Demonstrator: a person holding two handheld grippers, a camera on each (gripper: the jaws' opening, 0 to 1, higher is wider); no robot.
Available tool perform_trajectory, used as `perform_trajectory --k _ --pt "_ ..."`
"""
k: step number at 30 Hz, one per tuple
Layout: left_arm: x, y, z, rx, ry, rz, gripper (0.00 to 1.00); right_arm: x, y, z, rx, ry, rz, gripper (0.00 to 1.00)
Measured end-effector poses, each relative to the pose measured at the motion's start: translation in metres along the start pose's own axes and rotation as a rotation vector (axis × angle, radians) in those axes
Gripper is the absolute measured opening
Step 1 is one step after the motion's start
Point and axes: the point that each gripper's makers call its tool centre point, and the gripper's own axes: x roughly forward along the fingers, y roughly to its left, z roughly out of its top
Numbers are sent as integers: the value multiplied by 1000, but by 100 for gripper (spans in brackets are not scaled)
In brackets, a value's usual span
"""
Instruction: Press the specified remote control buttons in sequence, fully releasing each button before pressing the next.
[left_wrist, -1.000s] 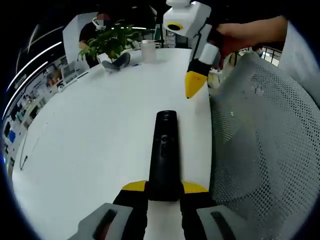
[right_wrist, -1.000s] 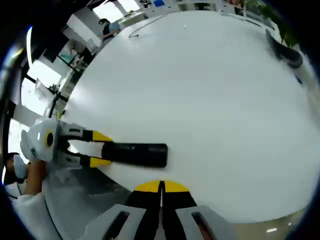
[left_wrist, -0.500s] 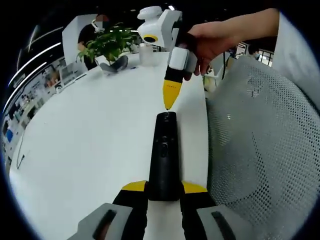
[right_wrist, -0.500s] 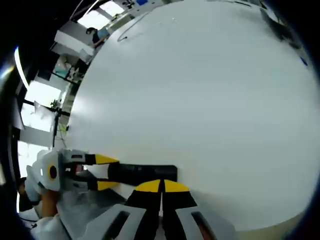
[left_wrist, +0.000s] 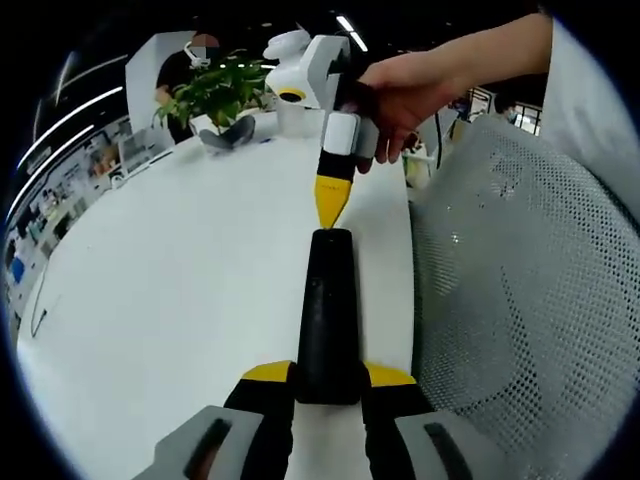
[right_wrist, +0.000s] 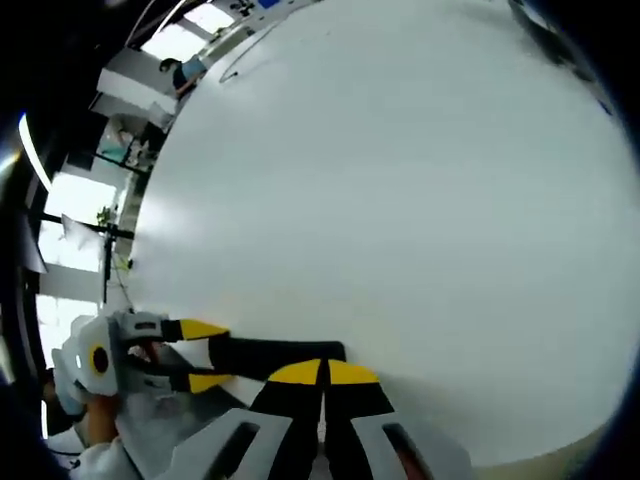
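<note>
A black remote control (left_wrist: 327, 310) runs away from the camera over the white table (left_wrist: 170, 270), and my left gripper (left_wrist: 328, 373) is shut on its near end. My right gripper (left_wrist: 329, 204), held by a hand, comes down from above with its yellow jaws shut. Its tip is right at the remote's far end. In the right gripper view my right gripper (right_wrist: 322, 372) stands shut just above the remote (right_wrist: 270, 352). The left gripper (right_wrist: 208, 354) holds the remote from the left. The remote's buttons are too dark to make out.
A grey mesh chair back (left_wrist: 510, 300) stands close on the right of the table edge. At the table's far end are a potted plant (left_wrist: 215, 85) and a dark curved object (left_wrist: 233, 127). The table (right_wrist: 400, 180) spreads wide and white beyond the remote.
My right gripper has swung in from the table's right edge and come down to the far end of the remote. The left gripper has kept its hold on the remote.
</note>
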Motion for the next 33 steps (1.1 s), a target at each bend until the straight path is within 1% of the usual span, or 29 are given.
perform_trajectory --k 5,7,8,10,12,14,17,21,23,25,29,33 --pt "0 0 0 1 0 -3 24 0 5 -1 -11 3 16 0" --pt "0 0 0 -3 -1 -2 24 3 3 -3 -14 14 0 0" --pt "0 0 0 -2 -2 -1 24 2 4 -2 -8 10 9 0" --pt "0 1 0 -12 -6 -2 24 2 3 -2 -11 10 -2 0" --pt "0 1 0 -31 -7 -4 24 2 5 -3 -43 5 -25 0" --pt "0 1 1 -41 -10 -7 24 3 5 -3 -53 -2 -53 0" --pt "0 1 0 -40 -9 -8 24 3 4 -3 -120 -2 -87 0" --pt "0 1 1 -40 -8 -8 24 3 2 -2 -112 1 -82 0" --pt "0 1 1 -39 -8 -8 24 3 2 -2 -73 1 -63 0" --pt "0 1 1 -37 -8 -9 24 3 1 -2 -64 -3 -56 0" --pt "0 1 1 -22 -10 -9 24 3 1 -3 -68 -40 -59 0" --pt "0 1 0 -22 -12 -7 24 2 1 -3 -48 -72 -46 0"
